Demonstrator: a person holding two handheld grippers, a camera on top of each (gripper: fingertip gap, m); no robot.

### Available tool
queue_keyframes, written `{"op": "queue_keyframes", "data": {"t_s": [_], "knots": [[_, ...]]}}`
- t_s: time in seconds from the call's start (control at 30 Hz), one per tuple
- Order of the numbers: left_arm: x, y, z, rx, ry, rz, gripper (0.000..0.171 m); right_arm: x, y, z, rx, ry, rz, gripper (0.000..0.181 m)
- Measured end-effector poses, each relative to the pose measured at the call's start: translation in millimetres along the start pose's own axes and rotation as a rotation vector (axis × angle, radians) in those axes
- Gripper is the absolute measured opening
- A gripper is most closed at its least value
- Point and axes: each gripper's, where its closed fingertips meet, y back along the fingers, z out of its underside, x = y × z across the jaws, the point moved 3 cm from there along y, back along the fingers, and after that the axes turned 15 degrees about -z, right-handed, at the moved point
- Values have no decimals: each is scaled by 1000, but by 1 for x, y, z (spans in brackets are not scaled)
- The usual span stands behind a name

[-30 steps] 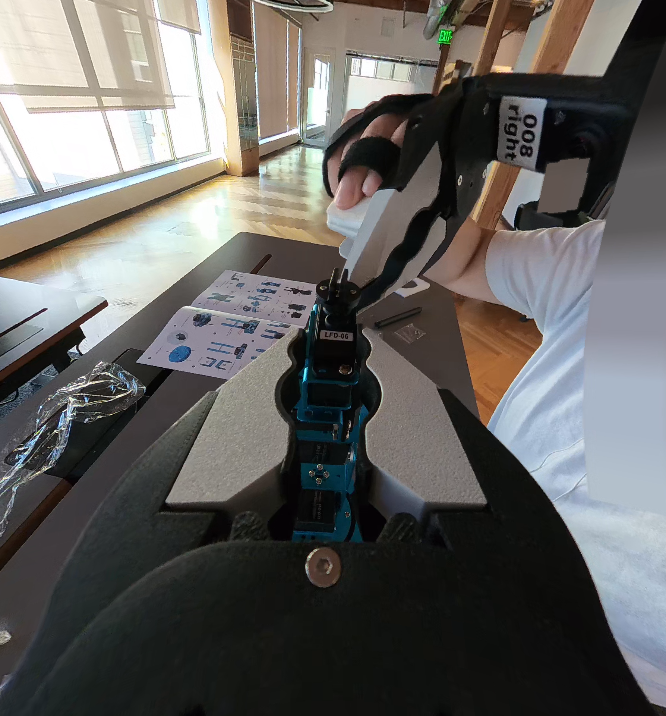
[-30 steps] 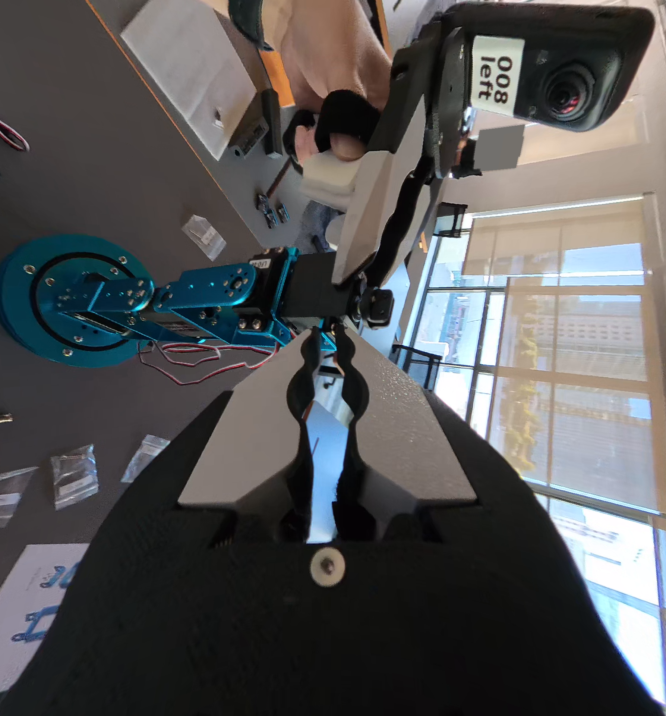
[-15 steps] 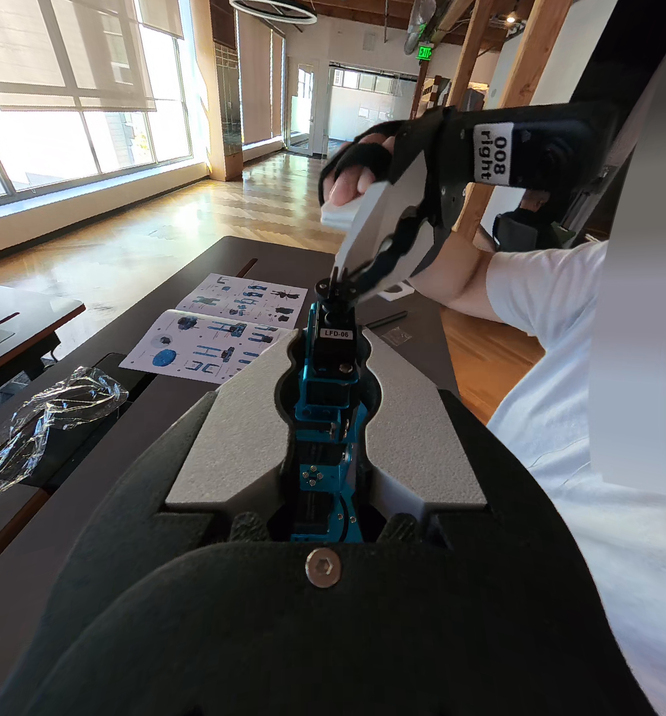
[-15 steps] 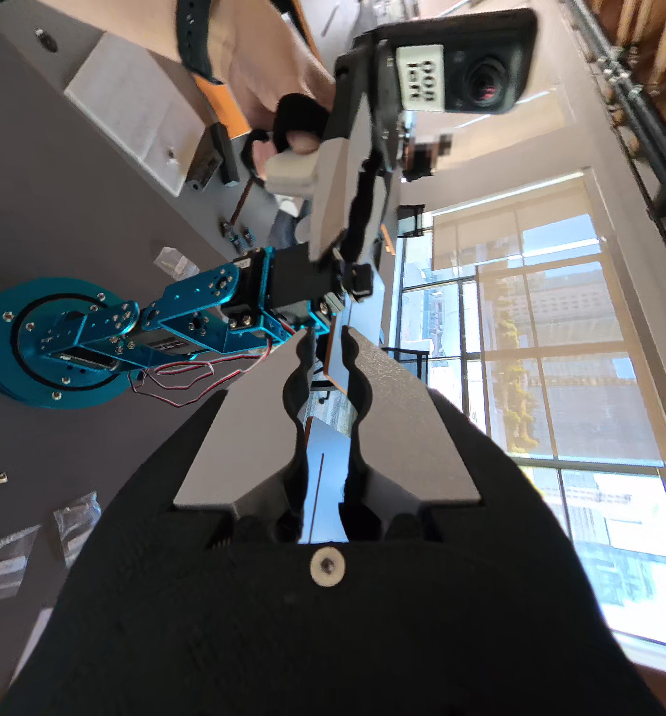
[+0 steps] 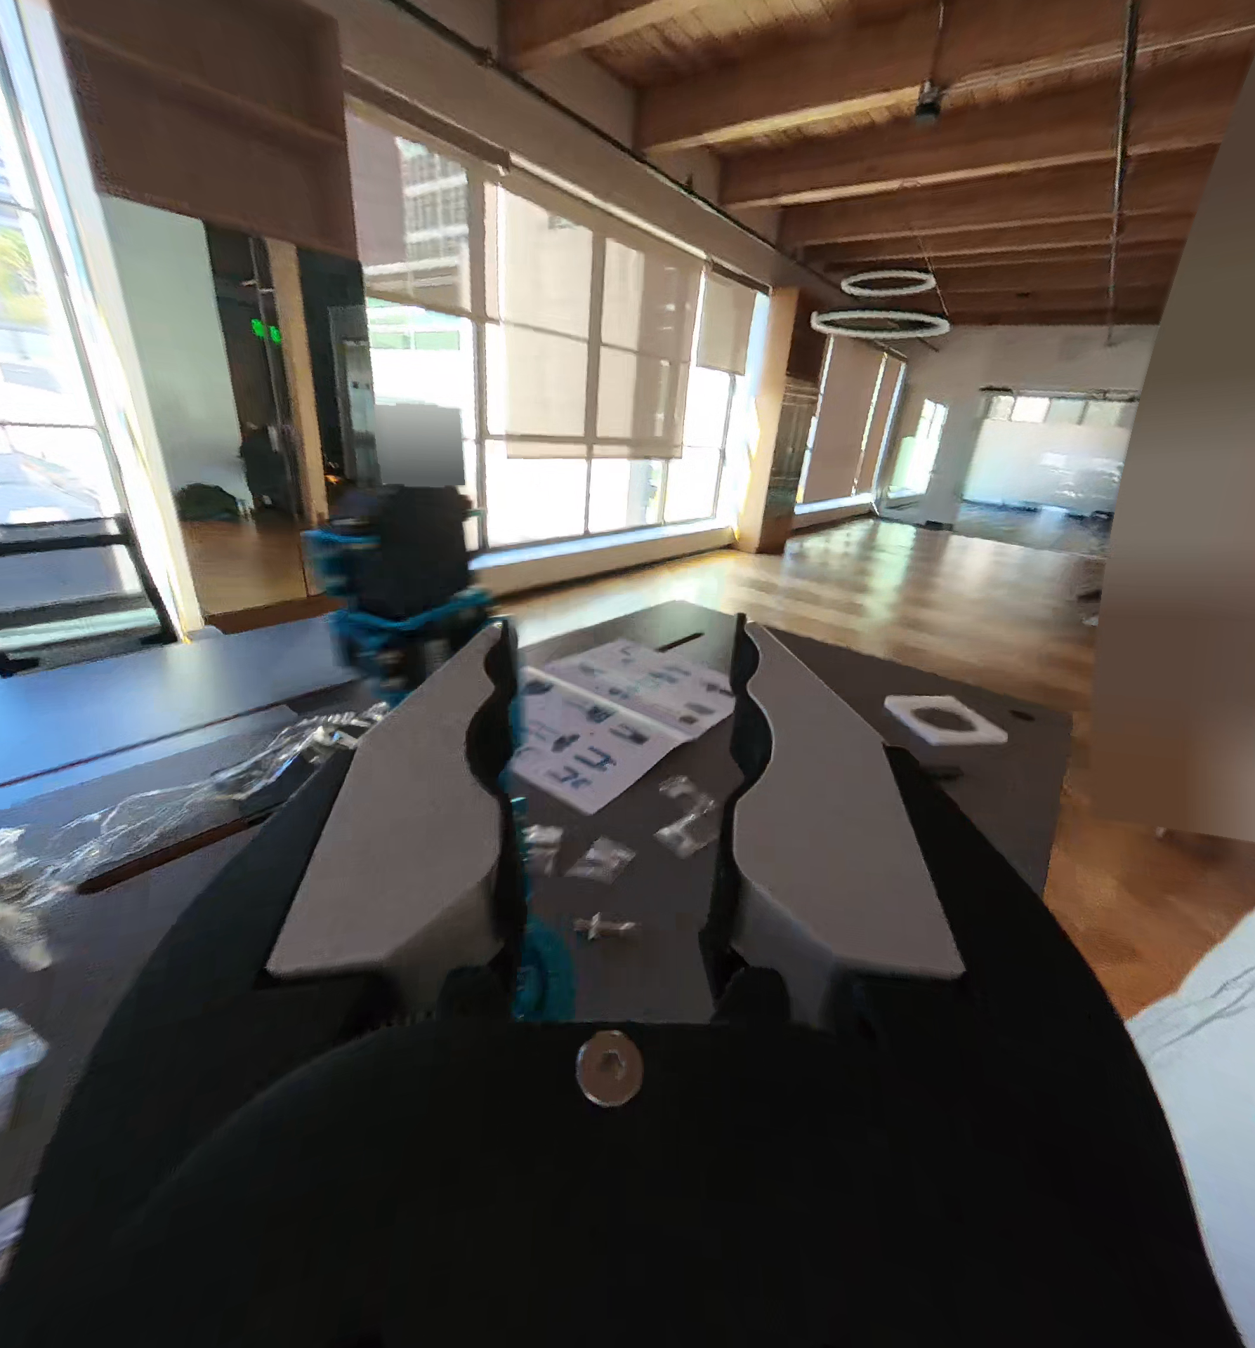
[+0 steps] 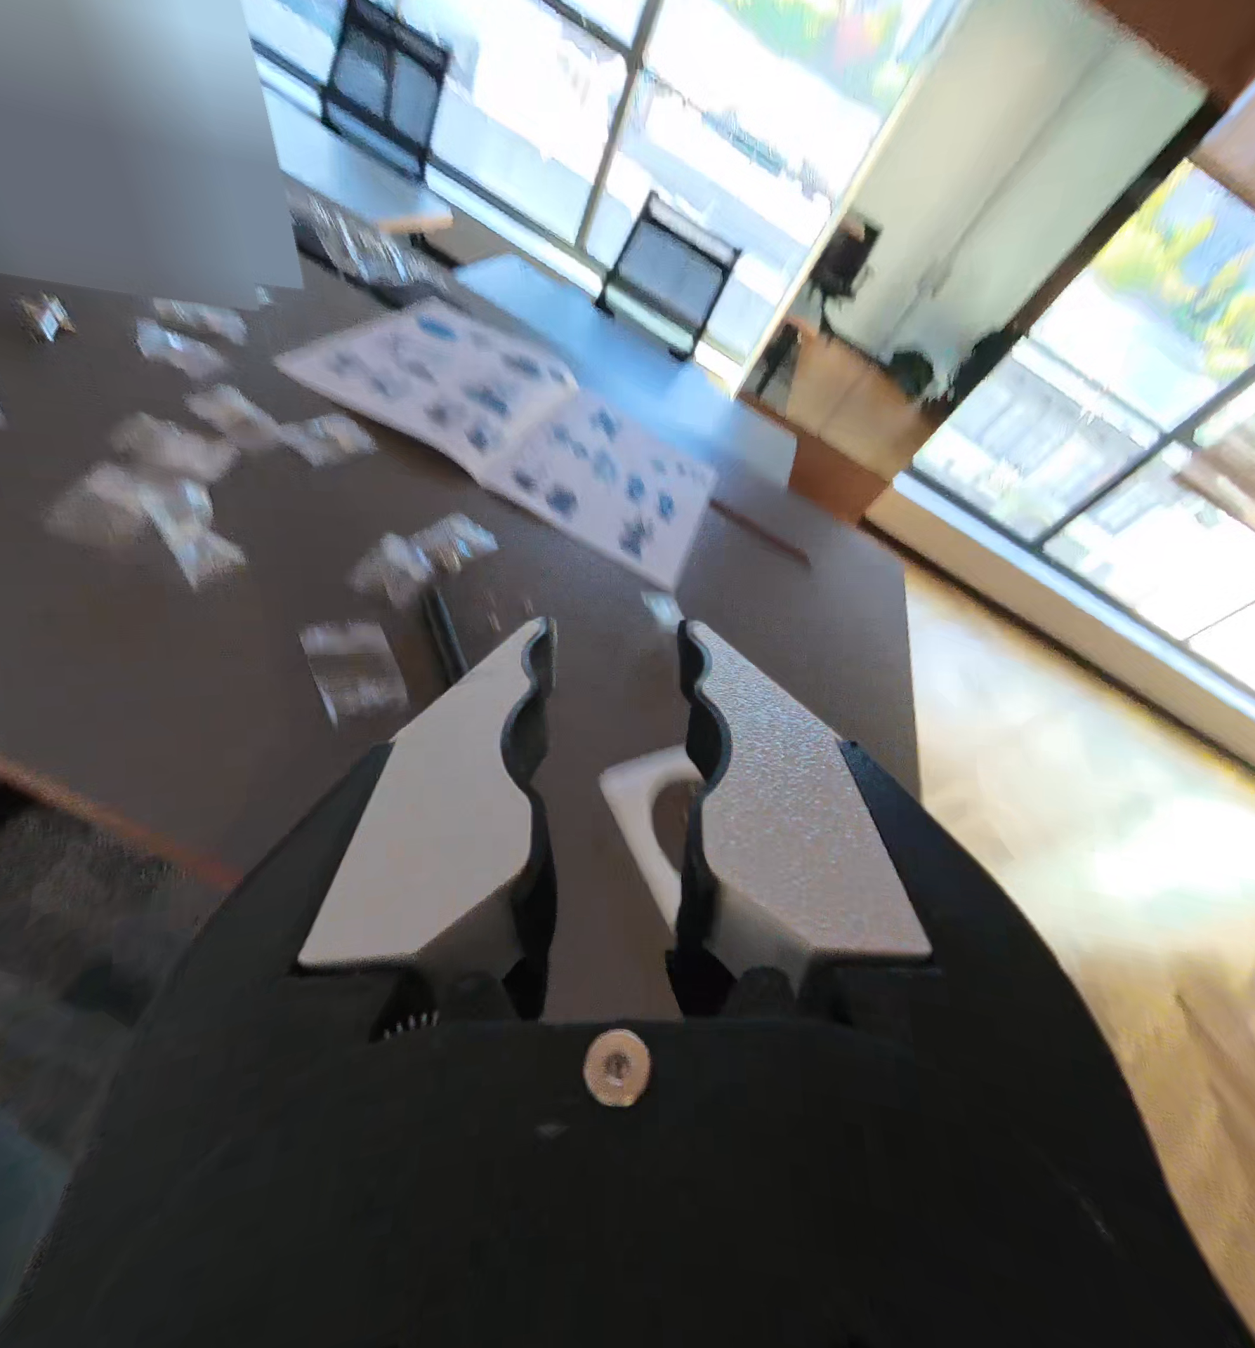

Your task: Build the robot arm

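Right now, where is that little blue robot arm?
In the left wrist view the blue robot arm stands on the dark table, just left of the open left gripper, near crumpled plastic wrap.

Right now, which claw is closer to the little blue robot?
Left. The left gripper is open, and the blue robot stands just beside one finger. The right gripper, also open, points at a white square frame and a booklet; the robot is not in its view.
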Motion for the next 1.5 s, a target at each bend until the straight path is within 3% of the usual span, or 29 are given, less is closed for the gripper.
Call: {"op": "queue_keyframes", "data": {"t_s": [0.07, 0.17, 0.27, 0.37, 0.43, 0.6, 0.77, 0.93, 1.07, 1.13, 1.17, 1.3, 1.4, 1.5], "knots": [[64, -4, 3, 109, 9, -3, 52, 20, 37, 44, -58, -4, -13, 28], [149, -37, 7, 209, 75, 46, 43, 45, 52, 95, -58, -66, -83, 24], [212, -81, 13, 134, 152, 155, 42, 59, 38, 126, -20, -177, -230, 24], [255, -112, 18, 106, 196, 181, 34, 81, 15, 156, -78, -170, -292, 24], [275, -133, 34, 17, 164, 170, 32, 94, -6, 170, -100, -160, -324, 24], [304, -185, 94, -176, 24, 124, 30, 116, -58, 188, -49, -104, -393, 25], [313, -235, 145, -323, -20, 32, 28, 133, -83, 189, -65, -34, -495, 25], [331, -243, 185, -433, -76, -129, 23, 153, -106, 177, -78, -54, -664, 23], [357, -227, 200, -407, 11, -345, 20, 112, -132, 145, -121, -208, -1062, 25], [371, -217, 207, -398, 42, -419, 18, 81, -140, 126, -153, -138, -1206, 25], [376, -214, 213, -422, 40, -440, 18, 70, -148, 121, -181, -63, -1205, 26], [382, -235, 251, -577, 16, -382, 18, 56, -185, 112, -236, 148, -1107, 25], [381, -276, 298, -751, -111, -260, 18, 52, -188, 108, -224, 55, -1179, 25], [366, -302, 347, -935, -276, -192, 18, 65, -194, 115, -221, -43, -1111, 25]]}}
